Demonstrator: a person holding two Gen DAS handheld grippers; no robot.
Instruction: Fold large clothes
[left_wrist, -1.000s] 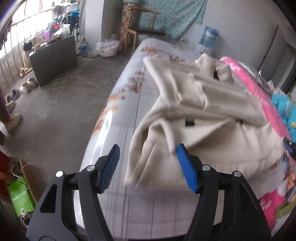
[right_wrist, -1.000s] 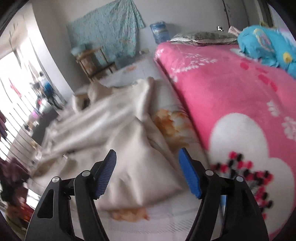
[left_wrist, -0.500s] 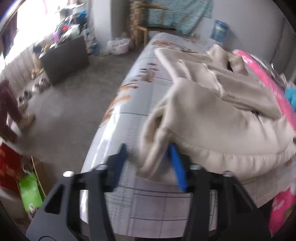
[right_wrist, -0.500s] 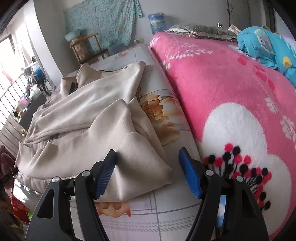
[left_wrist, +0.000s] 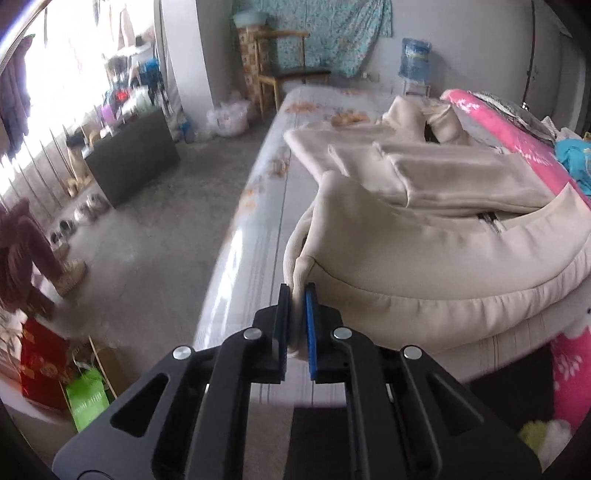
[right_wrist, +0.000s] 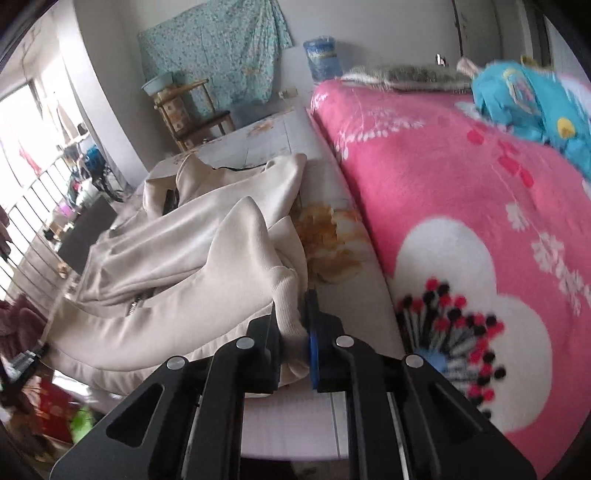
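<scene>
My left gripper (left_wrist: 296, 295) is closing on the near corner of the cream jacket (left_wrist: 424, 266), the thick hem bunched between its pads, and that corner is raised off the sheet. My right gripper (right_wrist: 293, 314) is closing as well, with the ribbed hem at the jacket's other near corner squeezed between its pads. So I have the bottom edge by both ends, and the hem sags in a long curve between my two tools.

Ahead of both grippers the rest of the jacket lies along the bed (left_wrist: 251, 206), sleeves folded over the body, the collar at the far end. To the right of my right gripper is the pink blanket (right_wrist: 461, 206), close beside the cloth; to the left of my left one the mattress edge drops to the floor.

I judge the step in hand to be carrying this bottom edge forward over the body. To do it well I should let both grips settle fully before pulling, since the cloth is thick and could slip. I would keep the two hands level and apart enough to draw the hem straight, carry it forward towards the collar, and keep clear of the blanket so nothing drags.
</scene>
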